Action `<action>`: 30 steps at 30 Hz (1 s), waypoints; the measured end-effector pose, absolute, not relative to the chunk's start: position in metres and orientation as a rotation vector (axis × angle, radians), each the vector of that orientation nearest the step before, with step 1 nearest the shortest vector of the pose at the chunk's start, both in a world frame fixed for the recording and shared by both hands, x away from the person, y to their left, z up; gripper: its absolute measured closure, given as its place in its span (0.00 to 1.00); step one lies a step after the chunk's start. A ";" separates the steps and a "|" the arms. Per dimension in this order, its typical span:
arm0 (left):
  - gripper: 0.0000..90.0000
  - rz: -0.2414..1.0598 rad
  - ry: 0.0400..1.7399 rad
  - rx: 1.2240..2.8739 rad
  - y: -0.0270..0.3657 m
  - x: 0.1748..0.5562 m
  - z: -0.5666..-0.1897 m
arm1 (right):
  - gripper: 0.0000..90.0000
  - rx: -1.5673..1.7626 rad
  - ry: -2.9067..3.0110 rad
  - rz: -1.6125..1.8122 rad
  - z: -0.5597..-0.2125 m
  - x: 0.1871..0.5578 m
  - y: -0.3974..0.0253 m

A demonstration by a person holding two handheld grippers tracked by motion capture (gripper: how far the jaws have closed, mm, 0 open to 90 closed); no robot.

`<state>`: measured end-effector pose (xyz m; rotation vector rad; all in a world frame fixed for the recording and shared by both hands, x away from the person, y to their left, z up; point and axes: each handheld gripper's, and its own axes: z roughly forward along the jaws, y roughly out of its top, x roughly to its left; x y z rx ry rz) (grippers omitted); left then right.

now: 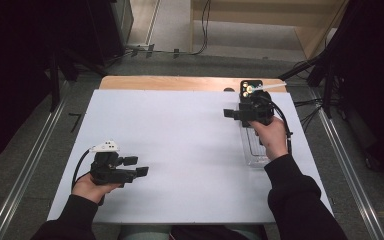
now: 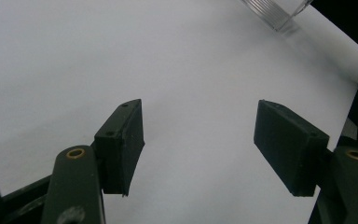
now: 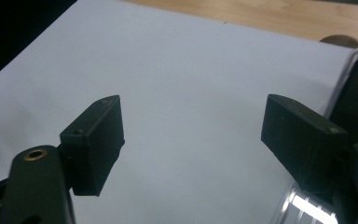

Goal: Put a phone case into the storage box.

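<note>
Left gripper (image 1: 139, 166) sits low near the table's (image 1: 180, 150) front edge, jaws wide, empty. Right gripper (image 1: 228, 114) hovers over a clear plastic tray (image 1: 252, 150), also spread wide; contents unclear.

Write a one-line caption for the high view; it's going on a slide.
Two hand-held black grippers, left gripper and right gripper, open over a white table sheet, the right above a clear plastic tray.

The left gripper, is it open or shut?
Open. In the left gripper view, the left gripper has its two black jaws set wide apart, with bare white table between them and nothing held.
</note>
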<state>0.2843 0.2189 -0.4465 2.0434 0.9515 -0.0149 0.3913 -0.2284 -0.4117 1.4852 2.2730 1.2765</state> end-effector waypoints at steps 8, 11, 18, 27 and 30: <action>0.37 -0.026 0.929 2.055 0.216 0.288 -0.445 | 0.28 1.422 2.367 1.288 -0.414 0.361 -0.218; 0.37 -0.028 0.919 2.052 0.215 0.287 -0.445 | 0.31 1.398 2.392 1.300 -0.415 0.350 -0.219; 0.37 -0.024 0.900 2.041 0.216 0.285 -0.442 | 0.31 1.297 2.469 1.308 -0.417 0.325 -0.219; 0.37 -0.021 0.876 2.038 0.216 0.276 -0.441 | 0.29 1.227 2.513 1.310 -0.434 0.292 -0.225; 0.37 -0.027 0.871 2.040 0.215 0.274 -0.443 | 0.29 1.209 2.522 1.311 -0.439 0.284 -0.227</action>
